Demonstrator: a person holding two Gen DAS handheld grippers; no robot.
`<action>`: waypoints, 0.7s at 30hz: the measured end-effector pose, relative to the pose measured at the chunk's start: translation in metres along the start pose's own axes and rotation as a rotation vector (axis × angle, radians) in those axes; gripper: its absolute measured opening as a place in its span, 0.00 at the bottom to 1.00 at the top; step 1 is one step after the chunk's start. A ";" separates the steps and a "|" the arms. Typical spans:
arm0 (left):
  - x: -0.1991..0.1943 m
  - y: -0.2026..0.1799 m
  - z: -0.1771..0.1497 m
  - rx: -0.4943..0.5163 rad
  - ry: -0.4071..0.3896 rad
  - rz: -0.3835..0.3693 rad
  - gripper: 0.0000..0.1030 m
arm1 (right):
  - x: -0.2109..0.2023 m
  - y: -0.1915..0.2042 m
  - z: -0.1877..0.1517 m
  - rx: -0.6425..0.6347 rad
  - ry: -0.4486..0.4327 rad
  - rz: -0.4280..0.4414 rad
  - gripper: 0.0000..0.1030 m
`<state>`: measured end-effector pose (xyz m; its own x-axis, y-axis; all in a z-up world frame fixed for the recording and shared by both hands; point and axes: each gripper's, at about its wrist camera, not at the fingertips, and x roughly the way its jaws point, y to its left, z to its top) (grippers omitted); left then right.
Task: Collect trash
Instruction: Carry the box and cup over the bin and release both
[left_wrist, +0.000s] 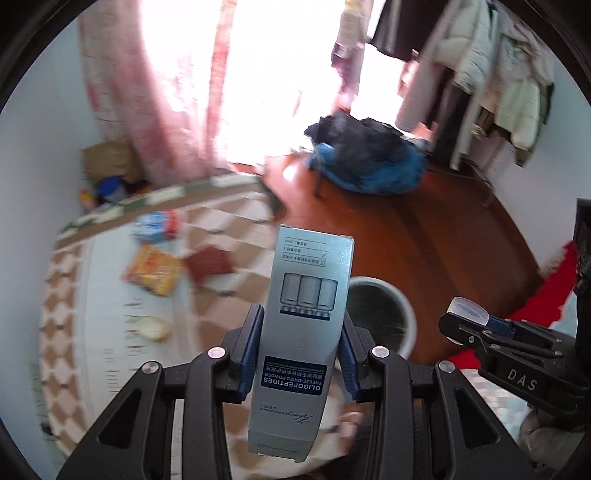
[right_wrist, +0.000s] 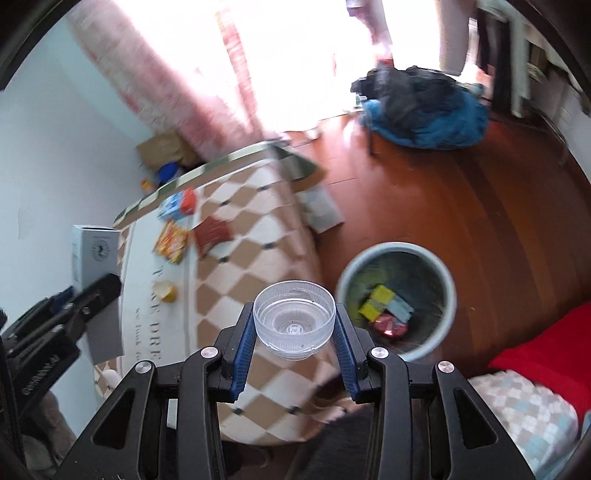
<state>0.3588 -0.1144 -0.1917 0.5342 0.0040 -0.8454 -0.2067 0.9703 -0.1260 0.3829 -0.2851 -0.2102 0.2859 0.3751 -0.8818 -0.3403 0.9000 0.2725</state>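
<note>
Left gripper (left_wrist: 301, 345) clamps a tall silver box (left_wrist: 308, 317), long axis running along the fingers. Right gripper (right_wrist: 294, 325) grips a clear plastic cup (right_wrist: 294, 319). The bin (right_wrist: 397, 299) sits on the floor ahead-right of both, nearer the right gripper. Only the right view shows trash inside; wrappers (right_wrist: 171, 242) remain on the surface (right_wrist: 258, 236).

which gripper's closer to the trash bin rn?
Right, judging by the views. The right gripper, shut on the clear plastic cup, sits just left of the trash bin. The left gripper, holding the silver box, is further left, beside the table.
</note>
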 end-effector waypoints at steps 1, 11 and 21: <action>0.011 -0.011 0.001 -0.005 0.023 -0.030 0.33 | -0.004 -0.017 0.000 0.022 -0.006 -0.013 0.41; 0.155 -0.080 0.017 -0.111 0.339 -0.229 0.33 | 0.051 -0.147 -0.002 0.190 0.080 -0.081 0.41; 0.258 -0.100 0.023 -0.104 0.511 -0.162 0.77 | 0.175 -0.221 -0.011 0.315 0.275 -0.067 0.41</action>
<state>0.5361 -0.2044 -0.3851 0.1051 -0.2870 -0.9522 -0.2486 0.9195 -0.3045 0.4987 -0.4206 -0.4287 0.0338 0.2788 -0.9598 -0.0264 0.9602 0.2780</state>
